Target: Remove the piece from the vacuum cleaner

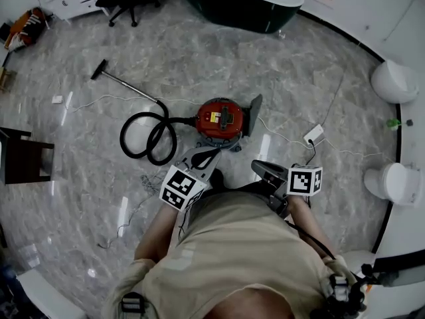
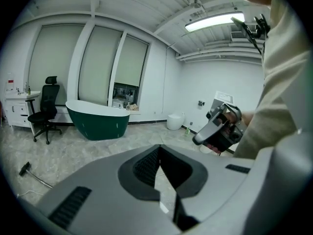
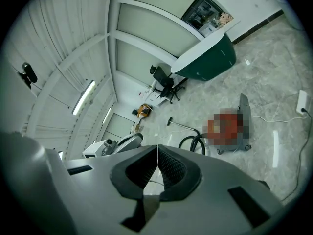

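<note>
Person's torso (image 1: pixel 232 258) at 6 o'clock. Left gripper (image 1: pixel 204 157) and right gripper (image 1: pixel 263 170) just ahead, both with jaws pressed together and empty, likely approach posture. Red vacuum cleaner (image 1: pixel 221 118) on the floor at 12, hose (image 1: pixel 147 138) coiled at 10. Piece not yet touched.

Vac (image 1: pixel 221 118) on floor (image 1: pixel 199 58) w/ hose (image 1: pixel 147 137) coiled to its left (bathtub (image 1: pixel 239 2) well behind), power strip (image 1: pixel 313 135) right.

Can't read the yellow label (image 1: pixel 214 117) on the vacuum cleaner (image 1: pixel 227 122), too small; shows only as a blurred red patch in the right gripper view; loses the bathtub (image 1: pixel 232 12) past the head view's top edge
</note>
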`<state>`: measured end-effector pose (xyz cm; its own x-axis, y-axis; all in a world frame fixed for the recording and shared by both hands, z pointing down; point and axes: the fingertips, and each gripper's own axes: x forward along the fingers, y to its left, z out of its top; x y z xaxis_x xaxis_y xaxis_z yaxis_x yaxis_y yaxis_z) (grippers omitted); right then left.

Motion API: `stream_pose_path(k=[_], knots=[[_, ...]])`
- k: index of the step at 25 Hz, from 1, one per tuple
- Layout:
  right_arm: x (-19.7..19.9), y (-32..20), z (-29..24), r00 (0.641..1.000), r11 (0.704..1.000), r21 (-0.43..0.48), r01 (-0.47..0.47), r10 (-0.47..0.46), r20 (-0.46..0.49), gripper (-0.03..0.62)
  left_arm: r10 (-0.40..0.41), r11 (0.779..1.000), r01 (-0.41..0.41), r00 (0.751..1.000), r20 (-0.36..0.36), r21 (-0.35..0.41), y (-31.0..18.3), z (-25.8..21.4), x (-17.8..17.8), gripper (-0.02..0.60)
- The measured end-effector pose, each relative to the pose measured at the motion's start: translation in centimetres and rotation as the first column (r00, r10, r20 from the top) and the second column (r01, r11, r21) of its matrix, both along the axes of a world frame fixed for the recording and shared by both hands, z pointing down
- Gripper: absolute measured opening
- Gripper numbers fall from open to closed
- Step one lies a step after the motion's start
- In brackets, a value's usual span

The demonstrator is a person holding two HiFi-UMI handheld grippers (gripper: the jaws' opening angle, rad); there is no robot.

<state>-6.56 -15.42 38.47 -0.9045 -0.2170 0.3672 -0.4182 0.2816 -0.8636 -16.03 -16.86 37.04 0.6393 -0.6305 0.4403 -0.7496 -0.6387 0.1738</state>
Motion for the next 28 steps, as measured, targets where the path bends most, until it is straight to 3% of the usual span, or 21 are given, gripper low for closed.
stream_pose_path(k=[5,16,23,28], knots=[[-1.8,-0.8,0.7,1.000,0.999,-0.037,-0.011,0.010,-0.024,0.002,0.003,1.000,-0.003,1.000,0.002,-0.016,-1.0,0.8,-2.2,0.003],[-1.8,-4.9,3.6,0.997,0.996,-0.089,0.016,-0.022,-0.073,0.002,-0.027,0.995,0.030,0.999,0.027,-0.097,-2.9,2.7,-2.7,0.003],[-0.3,-9.5,6.6,0.993,0.987,-0.152,0.058,-0.073,-0.093,0.002,-0.050,0.986,0.056,0.998,0.042,-0.155,-7.4,3.1,-0.5,0.003],[2.4,-12.8,12.1,0.980,0.976,-0.208,0.061,-0.098,-0.173,0.002,-0.028,0.970,0.046,0.997,0.078,-0.241,-9.6,5.6,1.1,0.003]])
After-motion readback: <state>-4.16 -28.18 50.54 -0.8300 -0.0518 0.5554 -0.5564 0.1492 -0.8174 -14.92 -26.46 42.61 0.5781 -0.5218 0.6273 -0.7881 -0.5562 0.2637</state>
